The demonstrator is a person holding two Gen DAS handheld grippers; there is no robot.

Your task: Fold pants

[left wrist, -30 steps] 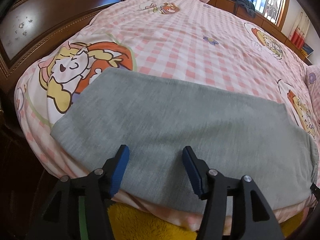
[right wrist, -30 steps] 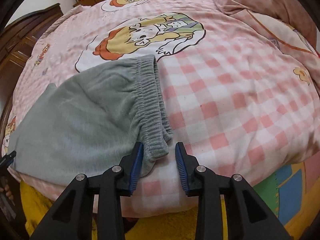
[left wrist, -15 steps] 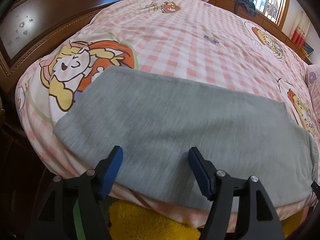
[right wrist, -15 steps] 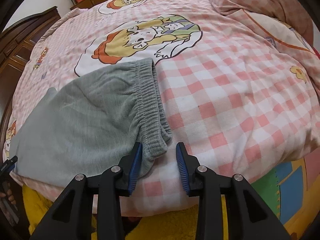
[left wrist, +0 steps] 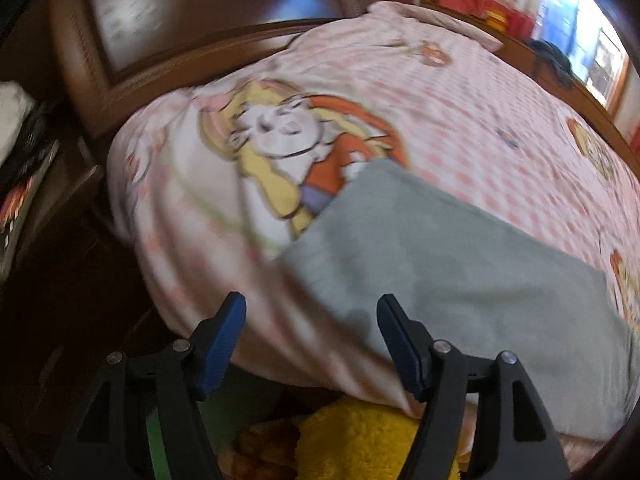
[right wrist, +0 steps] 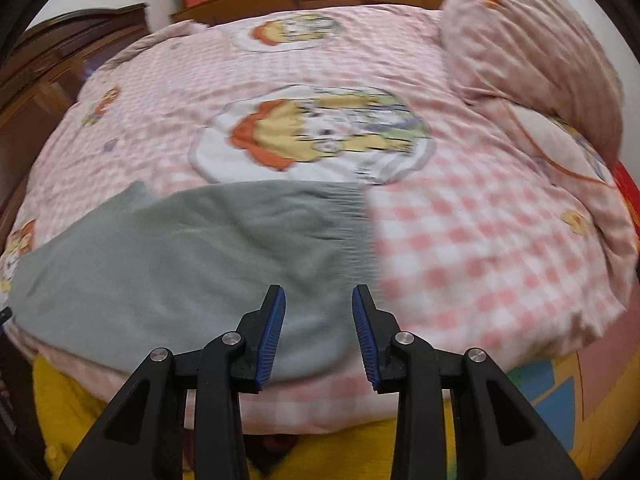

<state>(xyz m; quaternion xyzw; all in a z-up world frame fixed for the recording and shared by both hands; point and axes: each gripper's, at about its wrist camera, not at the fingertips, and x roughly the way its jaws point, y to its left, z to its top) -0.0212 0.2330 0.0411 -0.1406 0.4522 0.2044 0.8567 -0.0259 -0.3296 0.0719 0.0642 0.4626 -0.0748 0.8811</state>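
Grey pants (left wrist: 460, 272) lie flat along the near edge of a pink checked bed. The left wrist view shows their leg end. My left gripper (left wrist: 312, 316) hangs open and empty over the bed edge, just left of the cloth's near corner. In the right wrist view the pants (right wrist: 192, 256) end in a ribbed elastic waistband (right wrist: 356, 224). Open with nothing between its fingers, my right gripper (right wrist: 319, 306) hovers over the cloth a little left of that waistband. Both views are blurred by motion.
The pink checked bedspread (right wrist: 460, 240) carries cartoon prints. A striped pillow (right wrist: 532, 52) lies at the back right. A dark wooden footboard (left wrist: 160, 40) stands left of the bed, with a low stand (left wrist: 32, 168) beside it. Yellow fabric (left wrist: 360, 440) shows below the bed edge.
My left gripper has swung left, from over the pants to their leg-end corner. My right gripper shifted left from the waistband corner and opened wider. The pants look unmoved.
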